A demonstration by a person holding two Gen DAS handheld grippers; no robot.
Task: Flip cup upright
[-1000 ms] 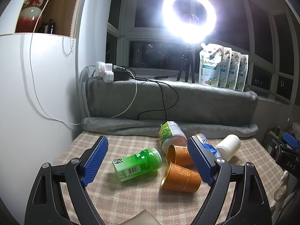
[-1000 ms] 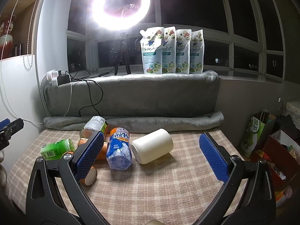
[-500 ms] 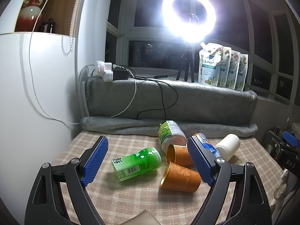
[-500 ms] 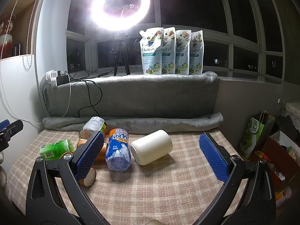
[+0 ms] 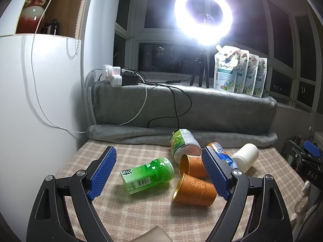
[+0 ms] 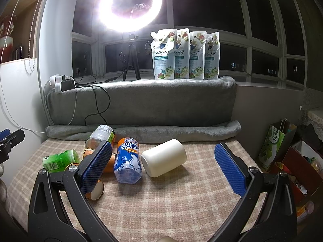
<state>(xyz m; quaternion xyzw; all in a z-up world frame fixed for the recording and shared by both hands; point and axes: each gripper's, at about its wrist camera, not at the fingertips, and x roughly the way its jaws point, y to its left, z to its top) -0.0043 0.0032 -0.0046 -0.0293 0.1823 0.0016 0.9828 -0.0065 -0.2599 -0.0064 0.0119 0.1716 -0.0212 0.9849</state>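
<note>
A cream cup (image 6: 164, 160) lies on its side on the checked cloth, also seen far right as the cream cup (image 5: 245, 156) in the left wrist view. Two orange cups lie on their sides with gold rims facing left: the near orange cup (image 5: 194, 190) and the far orange cup (image 5: 191, 165). My left gripper (image 5: 159, 171) stands open above the cloth, its fingers apart from the green bottle and the cups. My right gripper (image 6: 162, 168) is open too, with the cream cup lying between and beyond its blue pads (image 6: 229, 169).
A green bottle (image 5: 148, 175), a blue Arctic Ocean bottle (image 6: 127, 160) and a clear bottle (image 5: 182, 144) lie among the cups. A grey blanket roll (image 6: 141, 130) bounds the far edge. Bags and boxes (image 6: 278, 147) stand off the right side. A white wall (image 5: 40, 111) is on the left.
Both grippers have drifted very slightly; the objects on the cloth have not moved and both grippers stay open.
</note>
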